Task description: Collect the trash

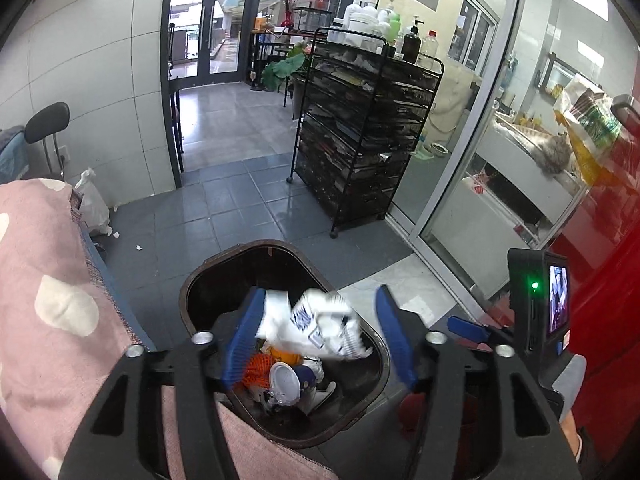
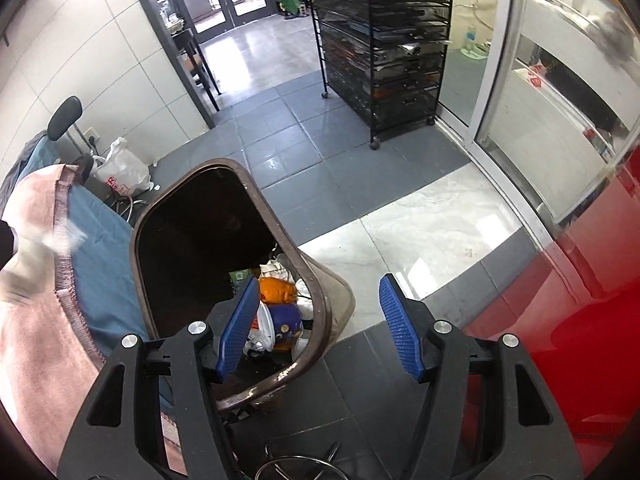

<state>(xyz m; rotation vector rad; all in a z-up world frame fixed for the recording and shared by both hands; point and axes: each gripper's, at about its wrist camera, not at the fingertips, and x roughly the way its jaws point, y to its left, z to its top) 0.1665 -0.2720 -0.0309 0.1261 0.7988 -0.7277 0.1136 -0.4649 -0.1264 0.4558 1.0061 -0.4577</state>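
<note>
A brown trash bin [image 1: 192,280] stands on the floor beside a pink cloth, and it holds a cup, orange netting and wrappers [image 1: 280,376]. My left gripper [image 1: 320,336] is open right above the bin. A crumpled white wrapper with blue print [image 1: 316,324] is blurred between its blue pads [image 1: 244,340], touching the left pad only, over the bin's opening. In the right wrist view the bin [image 2: 320,292] is at lower left with trash [image 2: 280,308] inside. My right gripper [image 2: 320,328] is open and empty over the bin's right rim.
A pink cloth with white spots [image 1: 52,300] covers a surface at left. A black wire drawer cart [image 1: 360,140] topped with bottles stands ahead. A glass sliding door [image 1: 480,160] and a red cabinet [image 2: 580,320] are at right. A white plastic bag [image 2: 122,174] lies by the wall.
</note>
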